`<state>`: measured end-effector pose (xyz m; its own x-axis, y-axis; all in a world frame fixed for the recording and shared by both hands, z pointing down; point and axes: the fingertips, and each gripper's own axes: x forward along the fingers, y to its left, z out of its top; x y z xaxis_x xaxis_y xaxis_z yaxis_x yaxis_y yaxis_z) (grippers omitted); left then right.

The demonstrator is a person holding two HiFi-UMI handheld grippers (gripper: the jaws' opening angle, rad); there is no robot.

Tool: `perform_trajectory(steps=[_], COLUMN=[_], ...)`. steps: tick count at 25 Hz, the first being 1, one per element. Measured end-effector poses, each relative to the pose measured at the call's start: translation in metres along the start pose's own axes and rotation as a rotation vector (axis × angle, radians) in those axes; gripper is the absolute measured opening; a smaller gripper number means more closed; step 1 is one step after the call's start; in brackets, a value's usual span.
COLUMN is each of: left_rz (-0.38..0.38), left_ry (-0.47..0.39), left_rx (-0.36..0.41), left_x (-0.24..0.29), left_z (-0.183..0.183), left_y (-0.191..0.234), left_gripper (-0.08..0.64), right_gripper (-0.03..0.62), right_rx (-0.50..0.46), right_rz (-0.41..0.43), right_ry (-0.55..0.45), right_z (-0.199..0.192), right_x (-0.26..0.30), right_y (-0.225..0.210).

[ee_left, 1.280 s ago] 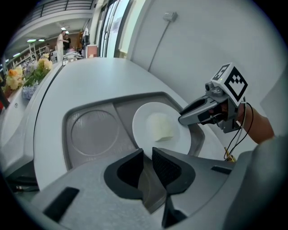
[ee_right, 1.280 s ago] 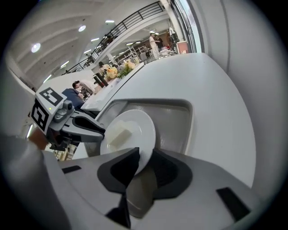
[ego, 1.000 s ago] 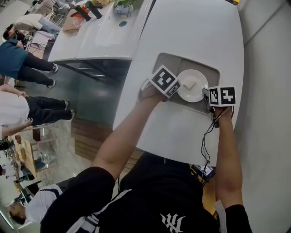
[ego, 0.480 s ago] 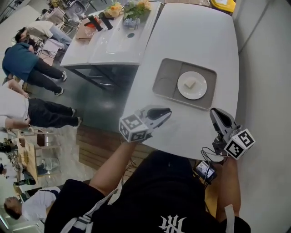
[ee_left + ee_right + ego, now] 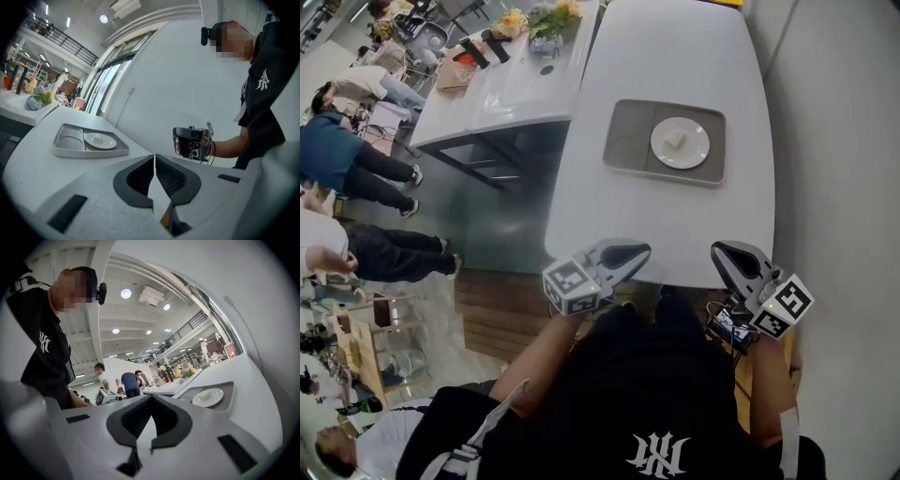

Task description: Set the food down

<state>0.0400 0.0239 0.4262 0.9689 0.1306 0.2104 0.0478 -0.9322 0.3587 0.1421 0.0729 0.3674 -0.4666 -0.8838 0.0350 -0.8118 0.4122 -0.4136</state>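
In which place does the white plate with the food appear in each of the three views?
Head view: the white plate is at the upper middle, in the right part of the grey tray.
Left gripper view: the plate is left of centre, at mid height.
Right gripper view: the plate is right of centre.
Shared landmark: the grey tray under the plate, on the white table.

A long white counter [image 5: 675,66] with rounded corners runs beside a plain pale wall [image 5: 839,141] on its right. A second counter [image 5: 502,89], also white, stands apart on its left and bears a bunch of flowers [image 5: 551,17]. Below them a smooth grey floor [image 5: 487,202] meets a strip of wooden boards [image 5: 502,309], with several people [image 5: 347,159] standing there. The hall overhead is high and white, lit by round ceiling lamps [image 5: 125,293], with a railed gallery [image 5: 56,38] and tall windows [image 5: 105,84].
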Motion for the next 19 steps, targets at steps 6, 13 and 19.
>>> perform_trajectory(steps=[6,13,19], left_rz=[-0.069,-0.089,-0.118], left_ry=[-0.048,-0.089,-0.107], left_rx=[0.024,0.081,0.118], left_x=[-0.027,-0.089,-0.127], left_z=[0.017,0.025,0.031], left_y=[-0.019,-0.028,-0.038], left_gripper=[0.017,0.017,0.017], right_gripper=[0.003,0.003,0.003], right_rx=[-0.043,-0.073,-0.075], right_rz=[-0.071,-0.105,-0.091], right_ry=[-0.068,-0.059,-0.057], right_z=[0.034,0.015,-0.003], right_x=[-0.001,0.024,0.055], right_y=[0.036,0.085,0.122])
